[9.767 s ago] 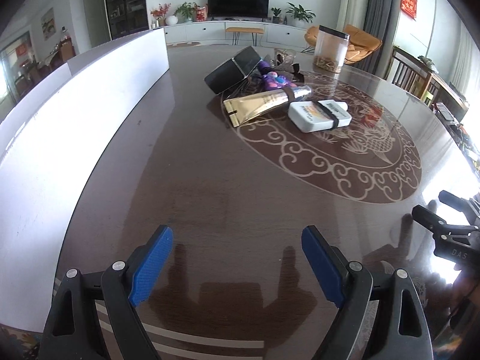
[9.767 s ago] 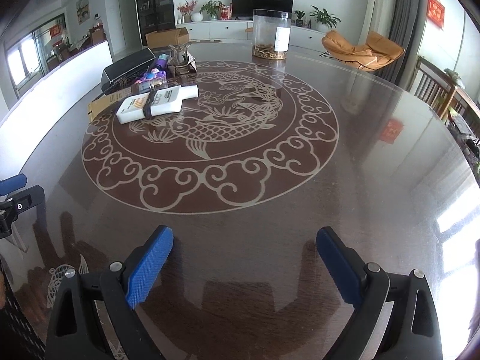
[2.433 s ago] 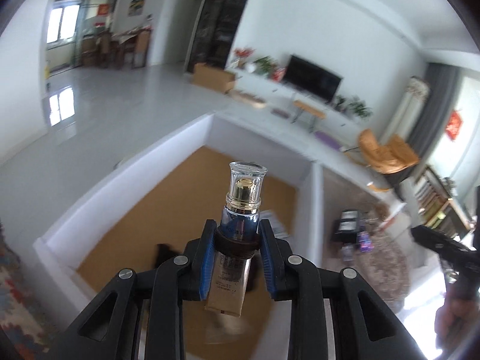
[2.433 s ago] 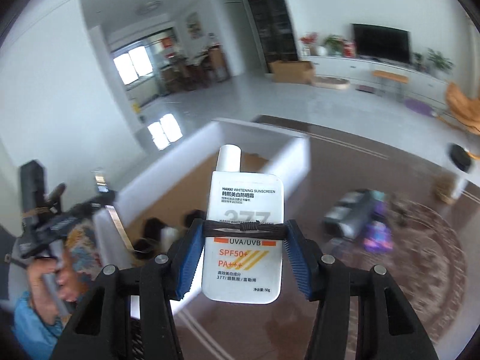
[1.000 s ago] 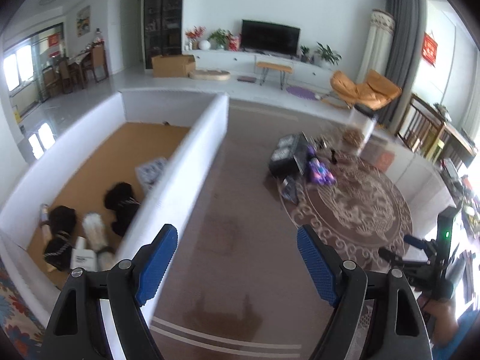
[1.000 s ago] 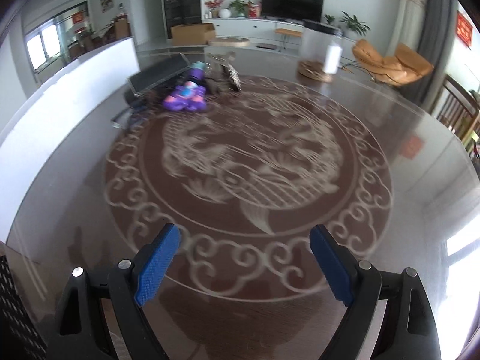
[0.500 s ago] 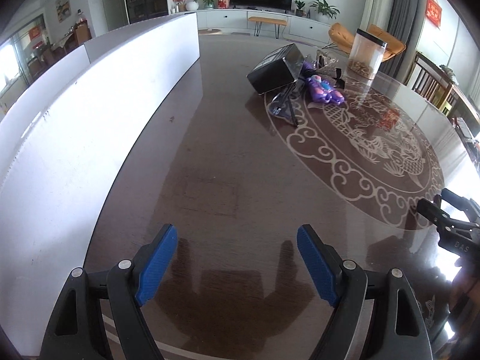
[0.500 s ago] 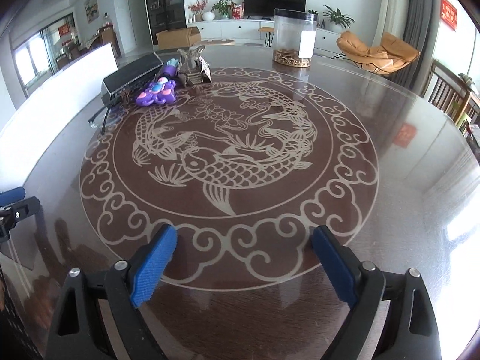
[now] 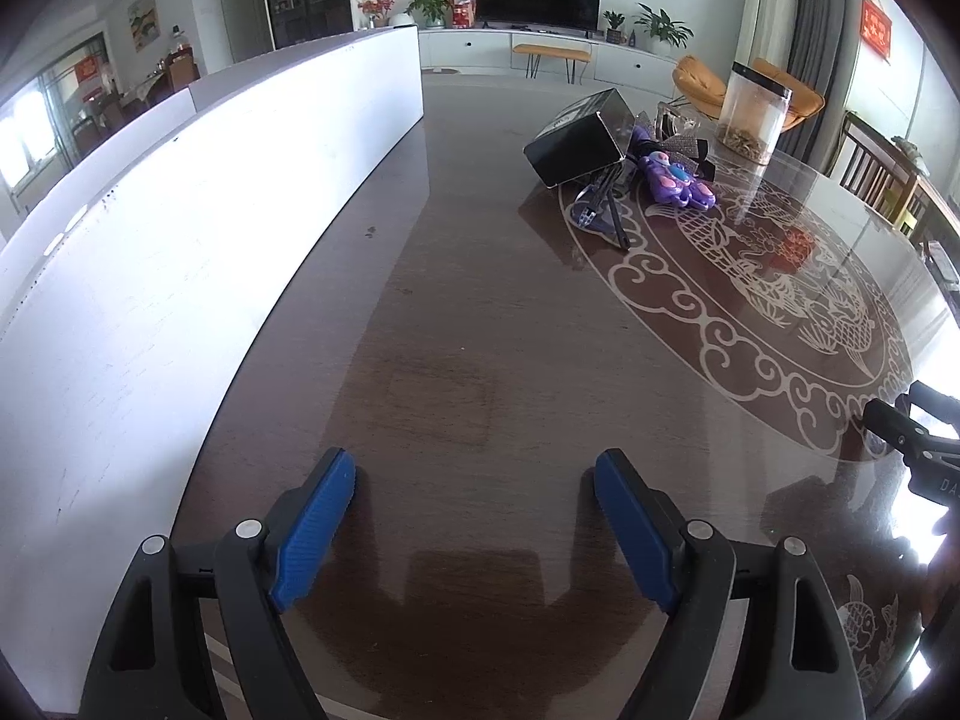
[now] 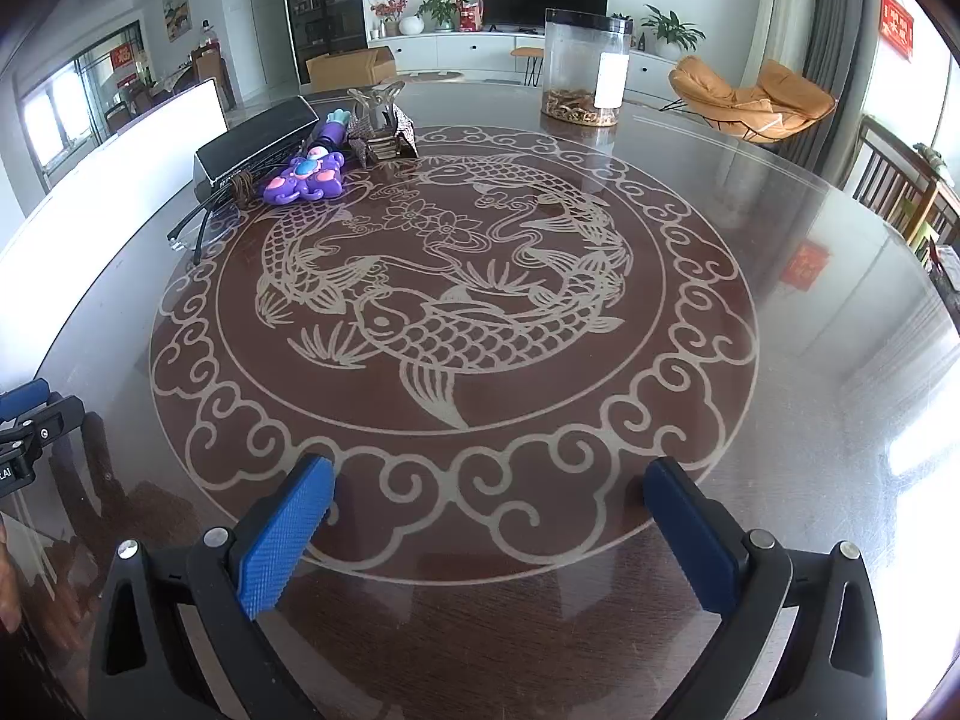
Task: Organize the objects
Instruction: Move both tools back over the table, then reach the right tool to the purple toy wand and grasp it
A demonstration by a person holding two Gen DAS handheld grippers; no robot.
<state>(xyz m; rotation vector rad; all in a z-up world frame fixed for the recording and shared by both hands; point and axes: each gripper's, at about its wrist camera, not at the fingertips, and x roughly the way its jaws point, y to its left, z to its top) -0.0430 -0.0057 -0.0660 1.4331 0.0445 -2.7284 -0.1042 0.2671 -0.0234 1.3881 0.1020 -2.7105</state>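
Observation:
A pile of objects lies at the far side of the round table: a black box (image 9: 575, 149) (image 10: 258, 141), a purple toy (image 9: 675, 179) (image 10: 309, 171), glasses (image 9: 600, 213) (image 10: 198, 225) and a folded dark patterned item (image 10: 384, 132). My left gripper (image 9: 474, 480) is open and empty, low over the near table edge beside the white box wall (image 9: 180, 228). My right gripper (image 10: 489, 486) is open and empty, low over the near rim of the fish inlay. Each gripper shows at the edge of the other's view.
A clear jar (image 10: 585, 78) (image 9: 753, 114) with brown bits stands at the table's far side. The white storage box wall (image 10: 120, 162) runs along the table's left. Its inside is hidden. Chairs (image 10: 900, 180) stand at the right.
Since 2.4 s ago both grippers have let go of their bottles at the white box and come back low over the table. In the last half second they hardly moved.

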